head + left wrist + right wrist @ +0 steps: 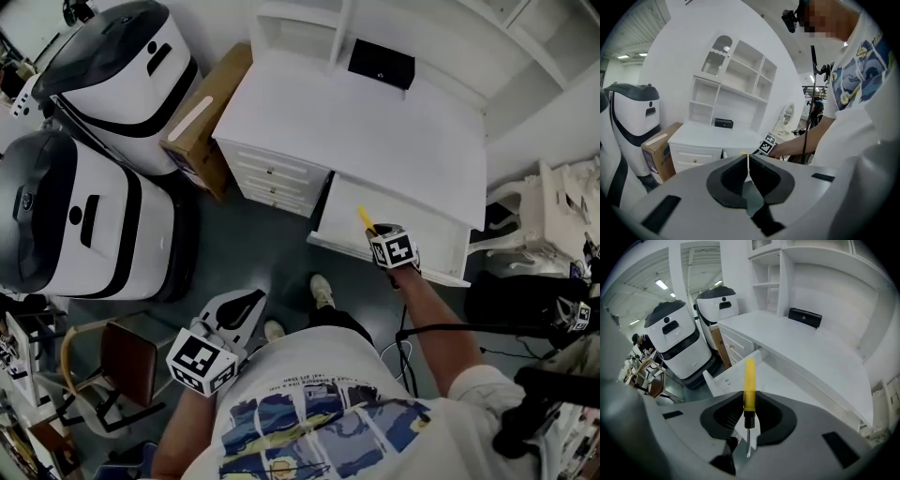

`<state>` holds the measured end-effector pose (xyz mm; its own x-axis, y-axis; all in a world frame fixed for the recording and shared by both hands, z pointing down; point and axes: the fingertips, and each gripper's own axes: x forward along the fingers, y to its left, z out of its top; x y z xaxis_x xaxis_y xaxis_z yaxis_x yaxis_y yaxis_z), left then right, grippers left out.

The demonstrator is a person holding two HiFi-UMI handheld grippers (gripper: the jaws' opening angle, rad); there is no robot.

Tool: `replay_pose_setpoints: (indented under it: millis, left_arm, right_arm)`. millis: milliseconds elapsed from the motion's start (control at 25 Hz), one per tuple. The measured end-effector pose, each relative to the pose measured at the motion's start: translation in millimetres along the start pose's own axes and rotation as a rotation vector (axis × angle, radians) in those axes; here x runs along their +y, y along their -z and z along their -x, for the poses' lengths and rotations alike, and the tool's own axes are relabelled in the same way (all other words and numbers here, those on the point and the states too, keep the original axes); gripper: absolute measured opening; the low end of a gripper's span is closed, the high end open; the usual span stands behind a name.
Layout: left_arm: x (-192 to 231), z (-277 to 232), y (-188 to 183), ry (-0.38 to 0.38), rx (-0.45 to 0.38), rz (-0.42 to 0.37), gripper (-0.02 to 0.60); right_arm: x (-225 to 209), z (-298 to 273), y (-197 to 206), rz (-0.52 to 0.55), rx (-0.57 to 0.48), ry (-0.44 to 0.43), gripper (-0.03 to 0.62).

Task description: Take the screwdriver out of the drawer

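A screwdriver [749, 380] with a yellow handle sits between the jaws of my right gripper [750, 398], which is shut on it; the handle points away and the metal shaft points back toward the camera. In the head view the right gripper [379, 234] holds the screwdriver [365, 219] just above the open white drawer [427, 230] of the desk. The drawer [780, 376] lies below the handle. My left gripper [242, 305] hangs low near the person's body, away from the desk. Its jaws [747, 164] are shut with nothing in them.
The white desk [375, 122] carries a hutch and a small black box [381, 63]. Closed drawers [272, 173] sit left of the open one. Two large white-and-black machines [122, 56] [75, 216], a cardboard box [202, 117] and a chair [122, 361] stand at left.
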<state>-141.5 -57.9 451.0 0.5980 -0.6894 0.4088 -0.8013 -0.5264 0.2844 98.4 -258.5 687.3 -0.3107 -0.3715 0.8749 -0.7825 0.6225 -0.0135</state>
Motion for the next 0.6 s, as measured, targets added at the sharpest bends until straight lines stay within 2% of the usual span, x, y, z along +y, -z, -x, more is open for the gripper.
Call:
replay_pose_setpoints:
  millis: [200, 600]
  left_arm:
    - [-3, 20, 8, 0.008, -0.012, -0.012, 0.015]
    - [-12, 51, 26, 0.03, -0.013, -0.028, 0.015]
  right_arm:
    - [26, 28, -1, -0.008, -0.038, -0.004, 0.097]
    - [97, 83, 6, -0.025, -0.122, -0.068, 0.097]
